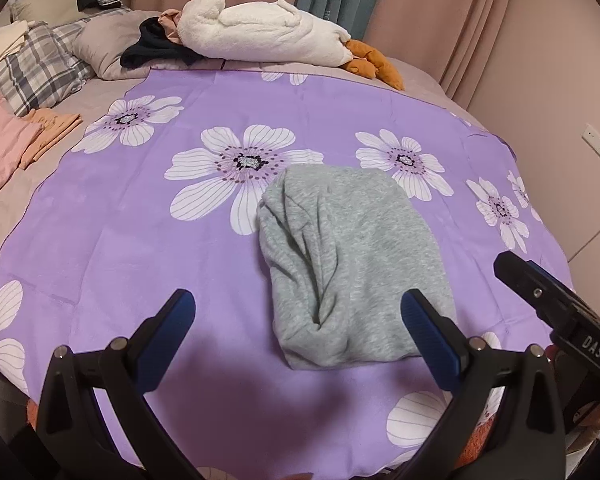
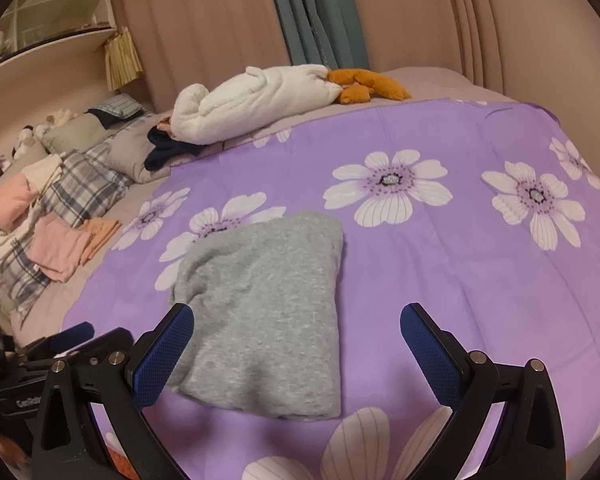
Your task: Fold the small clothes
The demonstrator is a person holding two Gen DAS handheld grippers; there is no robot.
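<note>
Fabric lies folded between my tools: the grey garment (image 1: 352, 264), a soft knit rectangle with a wrinkled left edge, sits centre frame on the purple flowered cloth (image 1: 140, 216). My left gripper (image 1: 298, 316) is spread wide, its right pad overlapping the garment's lower right corner. My right gripper (image 2: 296, 328) is spread too, holding nothing, left pad over the garment's lower left edge.

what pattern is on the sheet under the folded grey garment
Purple sheet with large white flowers, purple-centred; clearest in the right wrist view, around the grey garment.
</note>
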